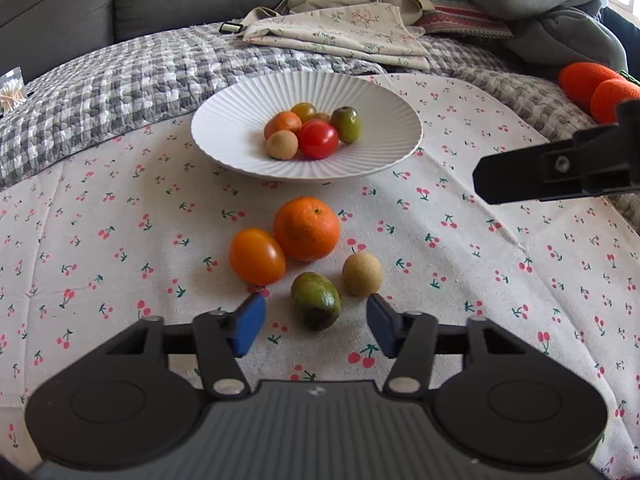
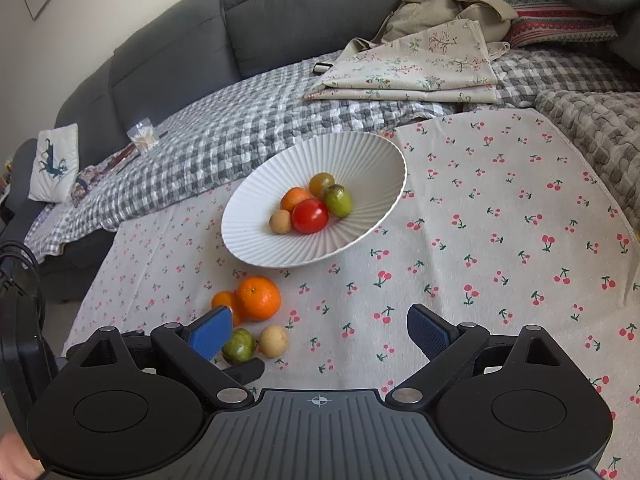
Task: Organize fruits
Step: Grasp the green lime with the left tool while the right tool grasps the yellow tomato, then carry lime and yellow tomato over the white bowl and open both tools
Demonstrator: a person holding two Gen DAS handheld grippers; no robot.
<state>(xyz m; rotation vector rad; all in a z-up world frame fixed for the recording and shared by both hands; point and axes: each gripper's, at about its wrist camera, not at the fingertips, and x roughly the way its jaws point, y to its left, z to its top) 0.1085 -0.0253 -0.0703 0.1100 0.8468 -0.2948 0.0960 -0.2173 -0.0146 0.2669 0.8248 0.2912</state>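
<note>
Left gripper (image 1: 316, 322) hovers low with its blue fingers (image 1: 250, 330) spread wide, the green fruit (image 1: 316, 300) lying between the tips on the cherry-print cloth (image 1: 480, 280). Beside it sit a tan fruit (image 1: 362, 273), an orange (image 1: 306, 228) and an orange tomato (image 1: 257, 256). Right gripper (image 2: 320, 334) hangs open over bare cloth. The white plate (image 1: 240, 120) holds more fruit.

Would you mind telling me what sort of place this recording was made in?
Most likely a home living room. A grey sofa stands behind a surface covered with a cherry-print cloth, cushions and folded fabric lie about, and a white ribbed plate holds fruit.
</note>
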